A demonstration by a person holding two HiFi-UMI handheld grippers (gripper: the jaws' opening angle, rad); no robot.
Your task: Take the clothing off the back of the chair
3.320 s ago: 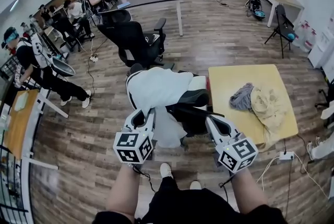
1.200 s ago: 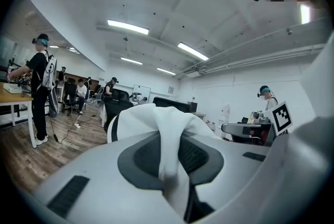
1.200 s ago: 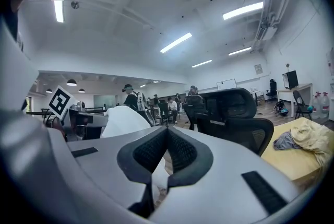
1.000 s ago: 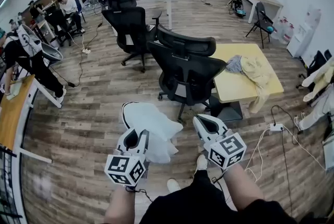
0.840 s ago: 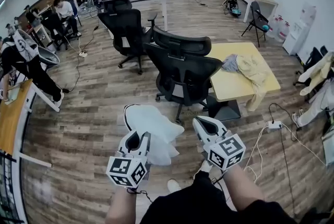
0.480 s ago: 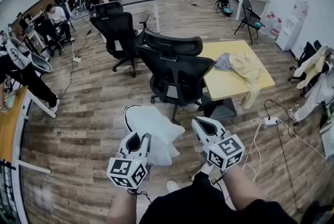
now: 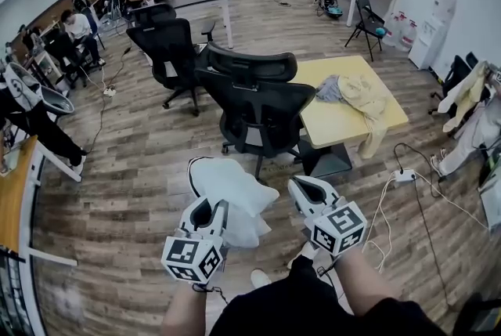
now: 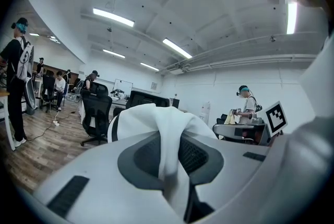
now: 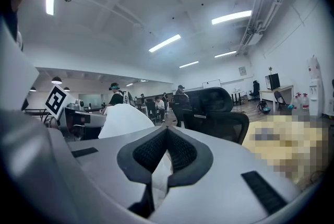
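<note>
Left gripper point(image 7: 207, 207) and right gripper point(image 7: 300, 189), jaws nearly closed, each pinch a fold of the white garment point(image 7: 232, 187), now clear of the black chair point(image 7: 262, 103). The right's thin bite may slip, and the sagging cloth may then drag on the floor point(image 7: 141, 170).

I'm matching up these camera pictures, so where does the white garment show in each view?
Head view: white garment, low centre, between left gripper and right gripper.
Left gripper view: garment centre, clamped in the jaws.
Right gripper view: garment left of centre, edge clamped in the jaws.
Shared landmark: black office chair, beyond the garment.
</note>
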